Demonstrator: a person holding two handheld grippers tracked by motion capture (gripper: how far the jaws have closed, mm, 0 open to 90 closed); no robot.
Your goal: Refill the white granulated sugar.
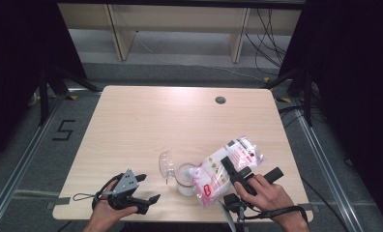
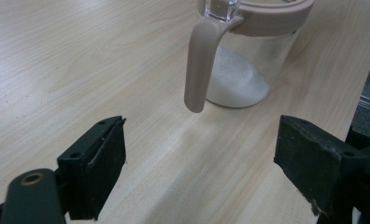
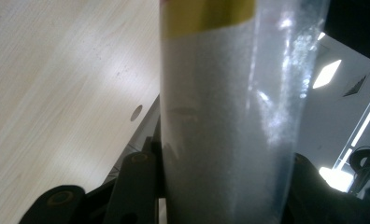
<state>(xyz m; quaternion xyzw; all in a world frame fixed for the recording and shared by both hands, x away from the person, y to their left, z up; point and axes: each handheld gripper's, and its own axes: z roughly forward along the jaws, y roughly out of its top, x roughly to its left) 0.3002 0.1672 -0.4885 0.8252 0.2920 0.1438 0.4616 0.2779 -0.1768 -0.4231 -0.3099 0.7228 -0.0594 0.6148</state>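
Note:
A clear jar (image 1: 184, 179) with a beige rim and handle stands near the table's front edge, its clear lid (image 1: 167, 165) flipped open to the left. White grains lie in its bottom (image 2: 237, 81). A plastic bag of white grains (image 1: 227, 166) with red print is tilted, its lower end at the jar's mouth. My right gripper (image 1: 230, 170) is shut on the bag (image 3: 225, 121), which fills the gap between its jaws. My left gripper (image 1: 148, 188) is open, its jaws wide apart on the table side of the jar's handle (image 2: 199, 65), with nothing between them.
The wooden table (image 1: 155, 121) has a round cable hole (image 1: 220, 100) at its far right. Beyond it stand wooden furniture legs and loose cables on the floor. Black curtains hang on both sides.

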